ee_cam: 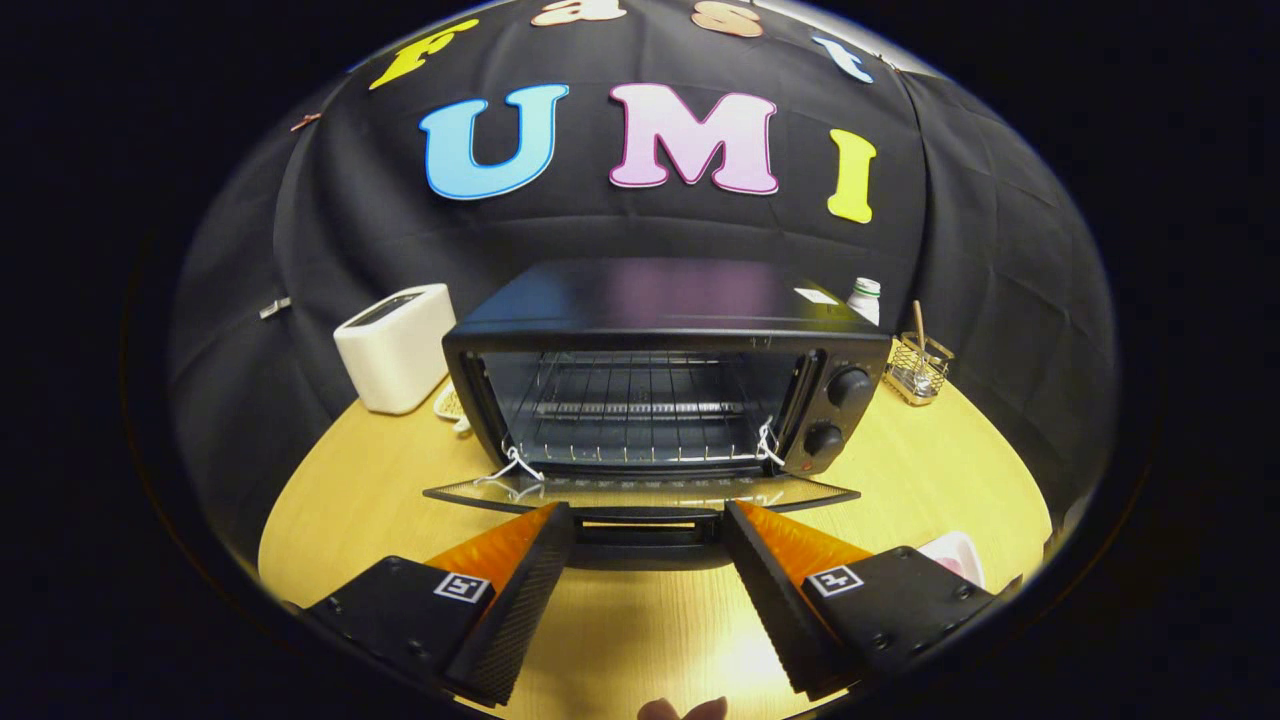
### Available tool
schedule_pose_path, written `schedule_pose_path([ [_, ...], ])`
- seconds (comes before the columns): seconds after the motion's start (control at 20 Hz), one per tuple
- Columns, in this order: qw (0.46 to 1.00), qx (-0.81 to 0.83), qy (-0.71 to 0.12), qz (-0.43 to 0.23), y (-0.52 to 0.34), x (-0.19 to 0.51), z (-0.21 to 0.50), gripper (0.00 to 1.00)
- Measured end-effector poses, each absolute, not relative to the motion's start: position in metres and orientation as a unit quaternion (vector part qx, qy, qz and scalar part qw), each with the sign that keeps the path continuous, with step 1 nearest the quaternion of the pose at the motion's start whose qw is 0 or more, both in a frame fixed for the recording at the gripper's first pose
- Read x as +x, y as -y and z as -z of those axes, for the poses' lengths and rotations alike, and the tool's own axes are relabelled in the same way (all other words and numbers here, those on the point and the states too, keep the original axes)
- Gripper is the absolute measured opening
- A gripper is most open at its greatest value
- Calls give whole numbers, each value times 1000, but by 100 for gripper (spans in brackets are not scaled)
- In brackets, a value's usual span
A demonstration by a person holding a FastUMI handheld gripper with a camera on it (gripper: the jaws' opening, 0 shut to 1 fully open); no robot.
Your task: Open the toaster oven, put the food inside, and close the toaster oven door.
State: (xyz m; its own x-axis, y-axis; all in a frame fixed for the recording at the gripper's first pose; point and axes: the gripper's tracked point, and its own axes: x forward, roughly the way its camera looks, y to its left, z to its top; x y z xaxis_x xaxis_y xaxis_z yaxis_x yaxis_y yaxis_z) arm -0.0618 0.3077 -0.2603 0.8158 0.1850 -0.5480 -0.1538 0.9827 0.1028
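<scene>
My tongs (648,520) spread wide, straddling the handle of the black toaster oven (665,370); its glass door (640,492) lies fully open, wire rack bare.

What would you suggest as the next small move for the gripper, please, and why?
Probably back the gripper away from the door handle and turn toward the food. The toaster oven door already lies flat open, the wire rack inside is bare, and the fingers stand open on either side of the handle, holding nothing. A pale dish just beyond the right finger may hold the food, though I cannot tell.
</scene>
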Motion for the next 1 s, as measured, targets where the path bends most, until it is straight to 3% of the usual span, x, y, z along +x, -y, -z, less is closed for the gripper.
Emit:
schedule_pose_path([
  [0.65,914,-19,-386,-124,-309,-116,329,99],
  [1.0,911,17,-384,-147,-305,-119,305,99],
])
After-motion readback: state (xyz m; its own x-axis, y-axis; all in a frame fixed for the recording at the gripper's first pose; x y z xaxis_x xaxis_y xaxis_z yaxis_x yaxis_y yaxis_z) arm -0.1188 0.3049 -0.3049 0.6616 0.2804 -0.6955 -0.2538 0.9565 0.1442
